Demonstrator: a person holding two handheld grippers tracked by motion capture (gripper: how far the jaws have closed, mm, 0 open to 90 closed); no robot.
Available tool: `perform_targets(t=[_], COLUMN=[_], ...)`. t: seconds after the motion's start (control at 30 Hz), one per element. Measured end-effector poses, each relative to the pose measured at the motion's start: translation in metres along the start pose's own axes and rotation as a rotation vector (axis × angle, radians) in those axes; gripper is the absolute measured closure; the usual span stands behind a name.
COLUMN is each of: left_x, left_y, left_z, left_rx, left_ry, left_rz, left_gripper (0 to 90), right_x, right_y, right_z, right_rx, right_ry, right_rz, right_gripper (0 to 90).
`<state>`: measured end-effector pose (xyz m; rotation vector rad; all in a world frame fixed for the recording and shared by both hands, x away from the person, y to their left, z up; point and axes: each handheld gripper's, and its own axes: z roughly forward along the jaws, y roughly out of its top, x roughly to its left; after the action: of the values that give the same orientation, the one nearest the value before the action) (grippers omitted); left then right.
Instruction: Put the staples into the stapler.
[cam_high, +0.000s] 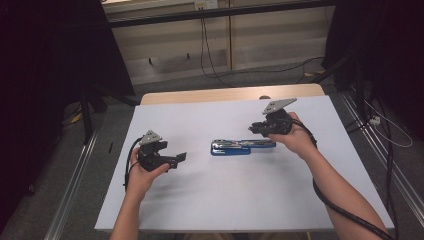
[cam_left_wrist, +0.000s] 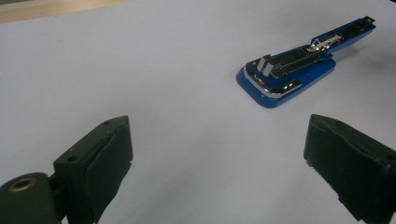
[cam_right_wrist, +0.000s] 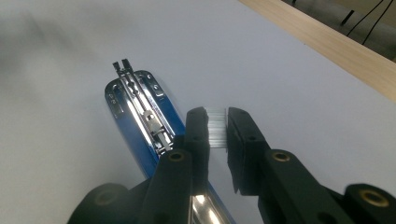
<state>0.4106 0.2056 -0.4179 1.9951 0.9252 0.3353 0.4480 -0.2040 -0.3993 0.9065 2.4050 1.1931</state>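
Note:
A blue stapler (cam_high: 235, 146) lies swung open and flat in the middle of the white table top (cam_high: 225, 200), its chrome magazine channel facing up. My right gripper (cam_high: 252, 129) hovers just above the stapler's right end, shut on a short silvery strip of staples (cam_right_wrist: 216, 128) pinched between its pads. In the right gripper view the open stapler (cam_right_wrist: 140, 112) stretches away to the left of the jaws. My left gripper (cam_high: 180, 159) sits left of the stapler, open with nothing between its fingers (cam_left_wrist: 105, 158); the stapler (cam_left_wrist: 289, 70) lies ahead of it, to the right.
The table's wooden far edge (cam_high: 225, 94) shows beyond the white sheet. Cables (cam_high: 207, 55) run over the floor behind, and metal rails (cam_high: 75, 175) flank the table on both sides. Dark stands rise at the left and right.

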Motion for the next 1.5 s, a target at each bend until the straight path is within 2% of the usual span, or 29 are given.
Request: perform_targets(t=[0.47, 0.6, 0.7, 0.9, 1.2, 1.5], left_x=[-0.01, -0.012, -0.011, -0.01, -0.007, -0.004], left_y=[-0.007, -0.01, -0.012, -0.014, -0.019, -0.023], left_z=[-0.01, -0.01, -0.01, -0.014, -0.019, -0.024], left_rx=[-0.001, -0.004, 0.002, -0.017, -0.018, -0.022], left_ry=[0.001, -0.007, -0.007, -0.01, -0.009, 0.002], left_rz=[0.02, 0.011, 0.021, 0.01, -0.004, -0.013], left_gripper=[8.1, 8.1, 8.1, 8.1, 8.1, 8.1], right_x=[0.003, 0.004, 0.005, 0.01, 0.019, 0.024], right_y=[0.004, 0.004, 0.005, 0.008, 0.02, 0.023], right_z=[0.005, 0.006, 0.007, 0.012, 0.022, 0.031], right_rx=[0.01, 0.009, 0.011, 0.016, 0.016, 0.02], right_ry=[0.053, 0.065, 0.075, 0.09, 0.114, 0.142], right_rz=[-0.038, -0.048, -0.056, -0.075, -0.099, -0.125], right_gripper=[79.8, 79.8, 79.8, 79.8, 79.8, 79.8])
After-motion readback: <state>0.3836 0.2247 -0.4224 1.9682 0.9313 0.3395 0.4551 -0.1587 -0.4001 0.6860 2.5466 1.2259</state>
